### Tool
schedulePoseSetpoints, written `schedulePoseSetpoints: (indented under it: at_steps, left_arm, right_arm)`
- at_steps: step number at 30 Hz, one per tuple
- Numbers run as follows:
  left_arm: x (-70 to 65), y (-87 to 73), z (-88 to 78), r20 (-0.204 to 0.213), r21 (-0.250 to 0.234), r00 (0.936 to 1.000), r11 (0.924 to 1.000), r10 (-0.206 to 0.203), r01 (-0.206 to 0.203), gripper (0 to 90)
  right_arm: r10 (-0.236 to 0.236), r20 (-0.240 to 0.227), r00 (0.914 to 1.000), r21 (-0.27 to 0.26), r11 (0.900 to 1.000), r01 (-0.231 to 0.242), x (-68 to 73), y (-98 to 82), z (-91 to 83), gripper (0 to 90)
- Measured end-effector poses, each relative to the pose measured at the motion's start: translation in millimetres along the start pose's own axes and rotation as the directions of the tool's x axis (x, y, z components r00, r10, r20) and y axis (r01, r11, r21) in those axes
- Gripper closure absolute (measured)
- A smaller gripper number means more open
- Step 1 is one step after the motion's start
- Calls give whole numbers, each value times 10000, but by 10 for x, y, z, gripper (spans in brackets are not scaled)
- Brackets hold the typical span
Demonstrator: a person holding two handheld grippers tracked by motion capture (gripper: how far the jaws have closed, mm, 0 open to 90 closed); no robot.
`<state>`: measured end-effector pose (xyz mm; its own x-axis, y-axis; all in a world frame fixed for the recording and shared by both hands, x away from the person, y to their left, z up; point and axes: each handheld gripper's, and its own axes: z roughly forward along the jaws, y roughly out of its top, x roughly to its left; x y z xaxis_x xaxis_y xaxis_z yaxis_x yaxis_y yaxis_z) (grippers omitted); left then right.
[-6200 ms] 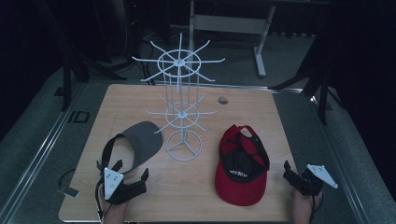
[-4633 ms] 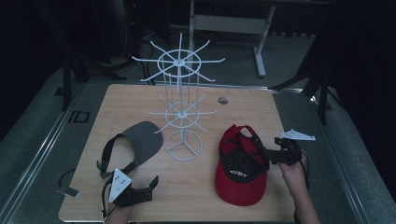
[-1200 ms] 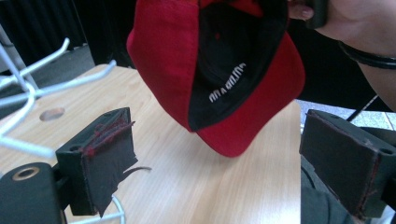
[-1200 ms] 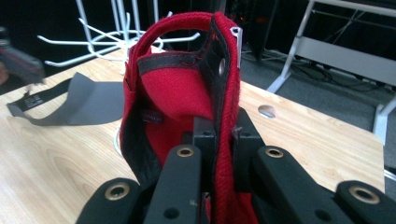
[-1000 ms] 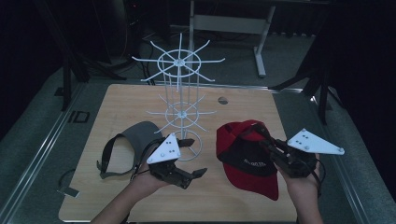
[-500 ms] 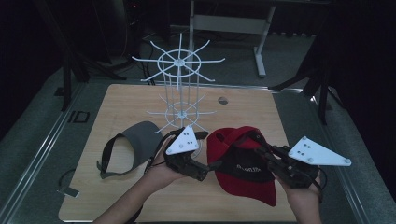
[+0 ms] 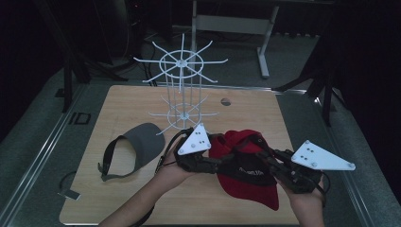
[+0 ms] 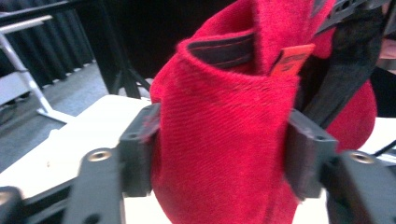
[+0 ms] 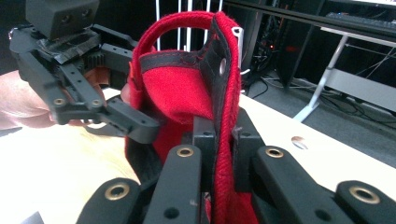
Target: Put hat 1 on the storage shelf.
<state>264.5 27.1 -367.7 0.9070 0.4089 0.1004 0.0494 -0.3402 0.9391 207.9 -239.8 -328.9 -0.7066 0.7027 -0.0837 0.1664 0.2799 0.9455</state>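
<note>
Fingers of the right gripper (image 9: 218, 140): pressed tight together on the edge of the red cap (image 9: 177, 88). In the right gripper view the thin rim of the cap stands up between the two black fingers (image 9: 204, 140).
Fingers of the left gripper (image 8: 219, 154): one on each side of a thick fold of the red cap (image 8: 219, 140). They have just been closing, and both fingers (image 8: 137, 149) now press on the red cloth.
Right gripper (image 7: 279, 163): near the person, at the right side of the cap in the high view. A hand holds it from below.
Left gripper (image 7: 218, 163): at the left side of the cap, held in the other hand (image 7: 172, 168).
Red cap (image 7: 246, 165): held up between the two grippers, over the near part of the counter (image 7: 118, 113). Its opening shows a black band inside in the right gripper view.
Grey visor (image 7: 135, 146): lies flat on the counter, to the left of the left gripper and apart from it.
White wire rack (image 7: 182, 90): stands upright farther back, in the middle of the counter, behind the cap.
Small round thing (image 7: 226, 101): lies on the counter just right of the rack, far from the hands.
</note>
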Motion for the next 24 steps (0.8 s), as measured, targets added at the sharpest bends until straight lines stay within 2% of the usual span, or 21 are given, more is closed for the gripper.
schedulePoseSetpoints:
  at_steps: [3, 7, 9, 10, 12, 14, 15, 18, 24]
  left_arm:
    - [-34, 30, 38, -222, 177, 9997, 9998, 35, -31, 540]
    - [-36, 62, 64, -523, 332, 9984, 9992, -218, 236, 704]
    - [-40, 76, 66, -828, 338, 9961, 9989, -293, 322, 789]
    - [-40, 76, 66, -828, 338, 9961, 9989, -293, 322, 832]
    - [-59, 109, 57, -1115, 383, 9934, 9988, -262, 307, 856]
    - [-80, 131, 45, -1178, 306, 9927, 9991, -259, 297, 864]
    - [-96, 145, 42, -1237, 355, 9922, 9992, -126, 171, 866]
    - [-130, 182, 46, -1276, 458, 9918, 9990, 60, -1, 869]
    - [-151, 219, 88, -1278, 566, 9917, 9984, 106, -34, 872]
  right_arm:
    - [16, -9, 10000, -6, 10000, -16, -2, -4, 8, 841]
    - [29, -42, 10000, -23, 10000, -29, -13, -7, 20, 841]
    - [21, -55, 10000, -22, 10000, -21, -3, -7, 23, 841]
    - [21, -55, 10000, -22, 10000, -21, -3, -7, 23, 841]
    - [27, -29, 10000, -15, 10000, -27, 3, -14, 22, 840]
    - [103, -59, 9999, -35, 9999, -103, -7, -30, 19, 840]
    - [140, -46, 9999, -43, 9999, -140, -9, -40, 18, 840]
    - [258, -20, 9997, -22, 9997, -258, -27, -81, 19, 840]
    - [486, -8, 9988, -4, 9988, -486, -64, -158, 19, 838]
